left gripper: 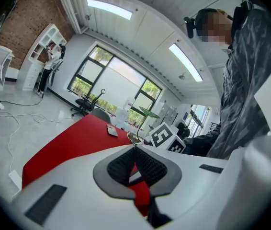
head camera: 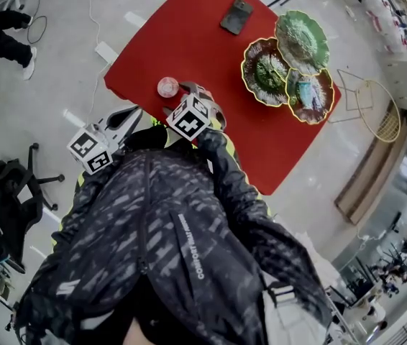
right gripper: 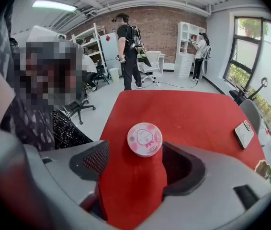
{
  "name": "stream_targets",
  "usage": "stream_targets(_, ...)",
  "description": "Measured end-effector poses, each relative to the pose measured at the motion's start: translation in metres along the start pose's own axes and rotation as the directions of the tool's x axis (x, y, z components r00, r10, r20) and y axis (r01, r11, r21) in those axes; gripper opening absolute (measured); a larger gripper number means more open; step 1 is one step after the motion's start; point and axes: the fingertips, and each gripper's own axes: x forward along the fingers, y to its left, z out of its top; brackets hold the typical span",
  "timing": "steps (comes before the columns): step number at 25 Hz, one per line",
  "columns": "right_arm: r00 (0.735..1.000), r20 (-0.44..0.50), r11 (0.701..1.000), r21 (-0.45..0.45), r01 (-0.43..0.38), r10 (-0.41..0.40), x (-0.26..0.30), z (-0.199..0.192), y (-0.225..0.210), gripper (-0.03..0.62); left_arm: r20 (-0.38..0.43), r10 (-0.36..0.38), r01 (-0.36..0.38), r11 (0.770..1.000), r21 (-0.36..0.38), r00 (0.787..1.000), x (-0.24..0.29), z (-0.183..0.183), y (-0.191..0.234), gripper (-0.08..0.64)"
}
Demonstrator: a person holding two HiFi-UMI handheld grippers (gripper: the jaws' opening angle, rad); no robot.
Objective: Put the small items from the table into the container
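Note:
A small round pink tin (head camera: 167,87) lies on the red table (head camera: 189,34) near its front left corner. My right gripper (head camera: 177,98) points steeply down at it. In the right gripper view the tin (right gripper: 145,139) sits at the tips of the right gripper (right gripper: 135,151), whose jaws stand wide apart and do not touch it. My left gripper (head camera: 137,112) hangs off the table's front edge; in its own view the left gripper (left gripper: 135,163) has its pads pressed together with nothing between them. Three leaf-shaped dishes (head camera: 290,63) stand at the table's far right.
A dark phone (head camera: 236,16) lies at the table's far side, also seen as the phone (right gripper: 244,133) in the right gripper view. A wire stand (head camera: 376,99) is beyond the table's right edge. Office chairs, white shelves (right gripper: 188,42) and standing people (right gripper: 128,51) surround the table.

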Motion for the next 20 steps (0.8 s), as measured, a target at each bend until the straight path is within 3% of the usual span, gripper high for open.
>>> stream_targets(9,0.999,-0.027,1.0,-0.015,0.018,-0.018,0.02,0.025,-0.01,0.345,-0.033,-0.031,0.031,0.999,0.007,0.999,-0.009,0.023,0.025,0.012)
stream_targets(20,0.994,-0.102,1.0,-0.012,0.022,-0.023,0.035,0.027,-0.006,0.344,-0.041,-0.044,0.045,0.999,0.017,0.998,-0.027,0.042,0.041,0.012)
